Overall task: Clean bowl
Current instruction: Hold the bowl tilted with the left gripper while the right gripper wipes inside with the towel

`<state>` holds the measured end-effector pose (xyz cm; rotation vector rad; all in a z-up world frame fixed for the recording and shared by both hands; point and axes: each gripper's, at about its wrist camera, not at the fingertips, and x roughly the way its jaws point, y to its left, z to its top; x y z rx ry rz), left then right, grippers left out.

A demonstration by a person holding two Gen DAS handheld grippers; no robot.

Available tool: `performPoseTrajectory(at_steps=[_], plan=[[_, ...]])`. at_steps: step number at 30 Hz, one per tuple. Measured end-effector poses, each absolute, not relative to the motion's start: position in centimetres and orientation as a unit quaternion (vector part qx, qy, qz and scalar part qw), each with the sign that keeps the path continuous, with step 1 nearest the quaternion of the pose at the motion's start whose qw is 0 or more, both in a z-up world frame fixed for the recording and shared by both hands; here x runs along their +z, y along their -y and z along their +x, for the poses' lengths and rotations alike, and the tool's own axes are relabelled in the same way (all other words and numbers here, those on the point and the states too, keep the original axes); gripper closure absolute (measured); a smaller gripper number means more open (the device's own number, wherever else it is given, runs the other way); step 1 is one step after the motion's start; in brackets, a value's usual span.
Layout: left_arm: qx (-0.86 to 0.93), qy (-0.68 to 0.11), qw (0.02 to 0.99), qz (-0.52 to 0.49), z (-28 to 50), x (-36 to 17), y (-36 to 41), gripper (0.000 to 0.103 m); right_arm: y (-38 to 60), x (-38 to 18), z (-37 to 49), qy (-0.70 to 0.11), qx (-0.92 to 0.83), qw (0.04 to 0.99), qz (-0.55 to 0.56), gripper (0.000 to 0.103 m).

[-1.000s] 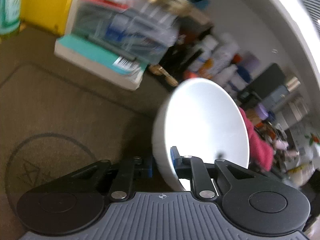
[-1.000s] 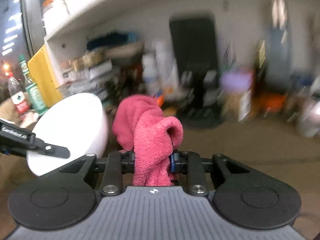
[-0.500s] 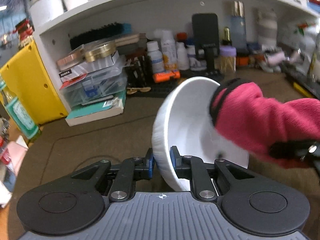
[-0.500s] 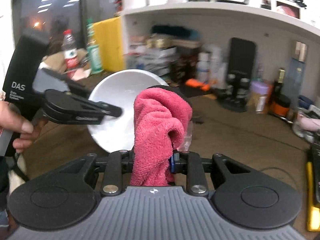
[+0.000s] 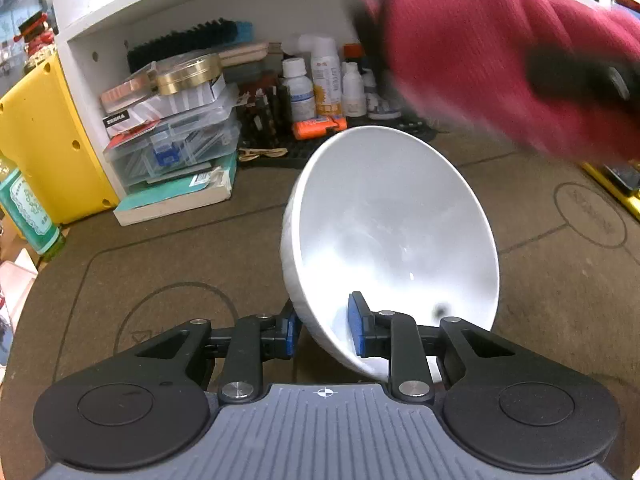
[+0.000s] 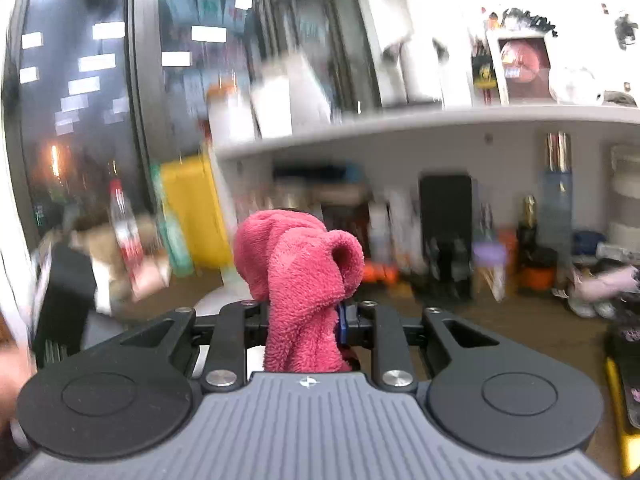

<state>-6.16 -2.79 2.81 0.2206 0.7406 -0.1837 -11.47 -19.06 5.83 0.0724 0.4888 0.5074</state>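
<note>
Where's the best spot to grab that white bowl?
By its thin rim, from below, one finger inside and one outside, as the left gripper pinches the white bowl now. The round wall is too wide to span; the tilted inside stays open for wiping.

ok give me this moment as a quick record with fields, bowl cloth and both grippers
bowl: white bowl, tilted on its side, opening facing right, a small dark speck near its lower rim
left gripper: left gripper clamps the bowl's near rim, one pad outside, one inside
cloth: pink cloth, bunched
right gripper: right gripper shut on the cloth
cloth vs bowl: cloth above the bowl, apart from it, blurred
surface: brown mat under the bowl
</note>
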Motion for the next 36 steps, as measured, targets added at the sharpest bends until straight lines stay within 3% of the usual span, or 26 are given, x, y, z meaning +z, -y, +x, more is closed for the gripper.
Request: performPoseTrajectory(at_steps=[4, 11, 13, 18, 20, 22, 25, 27, 36], plan=[[-0.102, -0.364, 0.92, 0.106, -5.9, 2.8, 2.9, 0.076, 17.0, 2.3, -11.6, -0.303, 0.254, 0.918, -0.013, 0.078], [-0.115, -0.37, 0.917, 0.098, -6.0, 2.1, 3.3, 0.067, 17.1, 3.1, -7.3, -0.25, 0.211, 0.945, 0.0, 0.078], [-0.111, -0.369, 0.92, 0.067, -5.8, 1.9, 2.9, 0.059, 18.3, 2.6, -6.1, -0.249, 0.21, 0.942, 0.076, 0.078], [-0.083, -0.372, 0.924, -0.031, -4.5, 0.6, 2.8, 0.031, 19.7, 0.3, -5.5, -0.275, 0.187, 0.931, 0.147, 0.078], [-0.063, -0.35, 0.934, -0.011, -4.5, -0.2, 4.7, 0.031, 20.9, -0.8, -5.5, -0.294, 0.185, 0.919, 0.187, 0.077], [-0.061, -0.332, 0.941, 0.0, -4.6, -0.5, 5.8, 0.052, 22.0, -1.4, -5.5, -0.31, 0.188, 0.906, 0.219, 0.077], [-0.072, -0.331, 0.941, -0.003, -4.5, 0.1, 5.3, 0.069, 22.9, -1.6, -5.9, -0.326, 0.192, 0.893, 0.246, 0.077], [-0.087, -0.332, 0.939, 0.022, -4.9, 0.4, 5.1, 0.074, 22.6, -1.2, -6.6, -0.326, 0.186, 0.9, 0.22, 0.077], [-0.131, -0.36, 0.915, 0.13, -5.3, 1.3, 4.6, 0.073, 19.6, 3.7, -7.4, -0.186, 0.252, 0.943, 0.116, 0.077]])
